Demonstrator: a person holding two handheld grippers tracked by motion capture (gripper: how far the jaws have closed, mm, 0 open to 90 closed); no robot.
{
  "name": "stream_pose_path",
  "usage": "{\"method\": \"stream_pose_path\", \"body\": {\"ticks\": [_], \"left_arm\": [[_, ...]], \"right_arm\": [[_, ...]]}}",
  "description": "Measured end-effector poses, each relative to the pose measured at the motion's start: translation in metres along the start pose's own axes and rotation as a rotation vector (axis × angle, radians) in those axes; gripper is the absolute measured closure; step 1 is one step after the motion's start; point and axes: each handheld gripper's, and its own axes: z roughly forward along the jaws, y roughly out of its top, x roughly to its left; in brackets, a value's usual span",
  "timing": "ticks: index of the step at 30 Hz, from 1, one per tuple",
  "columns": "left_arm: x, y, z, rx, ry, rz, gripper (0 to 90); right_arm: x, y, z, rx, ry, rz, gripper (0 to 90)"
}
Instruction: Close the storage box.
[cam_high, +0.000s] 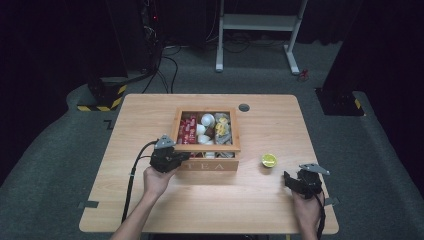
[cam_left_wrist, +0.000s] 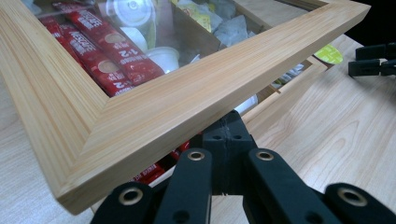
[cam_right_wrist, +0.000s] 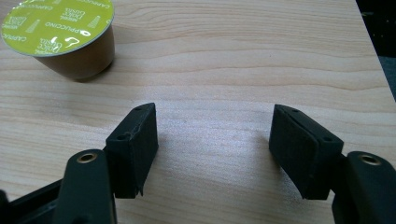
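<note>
High view: wooden tea box (cam_high: 207, 165) at centre of desk (cam_high: 260, 200), glass lid (cam_high: 206, 147) raised at its front edge; sachets and white cups inside. Left gripper (cam_high: 172, 159) at front-left corner of box, against lid frame. Green-topped capsule (cam_high: 269, 160) right of box, apart from it. Right gripper (cam_high: 295, 181) further right of box, near desk's front edge, beyond capsule.

Left gripper view: fingers (cam_left_wrist: 229, 135) closed together beneath lid frame (cam_left_wrist: 187, 102), touching its underside; red sachets (cam_left_wrist: 100, 51) seen through glass.

Right gripper view: fingers (cam_right_wrist: 135, 144) spread wide apart, empty, over bare desk (cam_right_wrist: 233, 56); capsule (cam_right_wrist: 60, 35) upright ahead, box-side.
</note>
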Motion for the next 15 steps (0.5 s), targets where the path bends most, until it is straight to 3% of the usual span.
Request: {"method": "stream_pose_path", "body": {"ticks": [15], "left_arm": [[-0.0012, -0.0101, 0.0028, 0.017, -0.015, -0.003, 90.0]], "right_arm": [[0.0002, 0.0, 0.0, 0.0, 0.001, -0.005, 32.8]]}}
